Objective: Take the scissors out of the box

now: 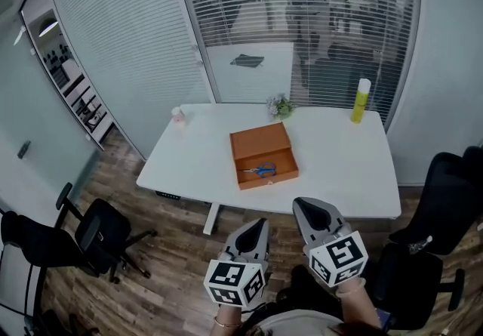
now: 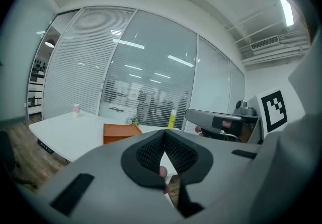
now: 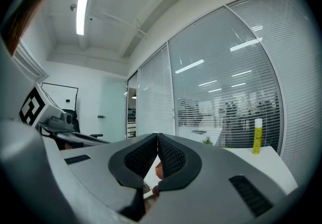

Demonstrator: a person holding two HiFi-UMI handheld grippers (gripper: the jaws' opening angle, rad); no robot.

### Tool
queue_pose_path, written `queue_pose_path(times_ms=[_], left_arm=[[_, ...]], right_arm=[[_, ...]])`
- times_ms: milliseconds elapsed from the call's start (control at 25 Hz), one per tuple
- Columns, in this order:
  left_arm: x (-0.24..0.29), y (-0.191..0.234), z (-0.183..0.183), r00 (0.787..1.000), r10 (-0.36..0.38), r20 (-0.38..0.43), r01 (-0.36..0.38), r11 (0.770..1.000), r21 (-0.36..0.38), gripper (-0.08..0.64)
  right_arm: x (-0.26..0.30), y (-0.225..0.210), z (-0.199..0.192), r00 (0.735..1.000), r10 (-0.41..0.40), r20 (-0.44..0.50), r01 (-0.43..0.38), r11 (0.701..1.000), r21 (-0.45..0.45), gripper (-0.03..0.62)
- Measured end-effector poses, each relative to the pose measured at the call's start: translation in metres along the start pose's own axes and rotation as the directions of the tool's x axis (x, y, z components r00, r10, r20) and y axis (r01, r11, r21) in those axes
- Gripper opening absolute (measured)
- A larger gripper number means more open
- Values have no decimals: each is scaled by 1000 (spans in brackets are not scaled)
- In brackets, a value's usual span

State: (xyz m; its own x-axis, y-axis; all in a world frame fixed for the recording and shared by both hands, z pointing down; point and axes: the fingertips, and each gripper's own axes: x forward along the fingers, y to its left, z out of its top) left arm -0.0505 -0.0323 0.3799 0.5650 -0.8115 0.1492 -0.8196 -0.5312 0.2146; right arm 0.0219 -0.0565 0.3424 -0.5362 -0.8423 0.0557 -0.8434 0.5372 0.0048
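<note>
Left gripper (image 1: 259, 226) and right gripper (image 1: 300, 206), fingers together, hover short of the worktop's (image 1: 189, 157) near edge. Part one pair over the box (image 1: 269, 178), then straddle the scissors (image 1: 262, 170).

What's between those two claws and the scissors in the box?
In the head view, just floor, bare table and the near wall of the box separate the scissors from the left gripper and right gripper.

Table (image 1: 355, 176): box (image 1: 260, 142), yellow bottle (image 1: 361, 100), plant (image 1: 281, 106), possibly cup (image 1: 179, 115).
</note>
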Motion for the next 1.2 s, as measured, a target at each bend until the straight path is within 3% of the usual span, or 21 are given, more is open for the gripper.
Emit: queue_pose_path(times_ms=[1200], left_arm=[[121,83,32,999,52,-5,-51,998,30,18]], right_arm=[[134,-77,-2,997,75,-14,-76,997,-29,29]])
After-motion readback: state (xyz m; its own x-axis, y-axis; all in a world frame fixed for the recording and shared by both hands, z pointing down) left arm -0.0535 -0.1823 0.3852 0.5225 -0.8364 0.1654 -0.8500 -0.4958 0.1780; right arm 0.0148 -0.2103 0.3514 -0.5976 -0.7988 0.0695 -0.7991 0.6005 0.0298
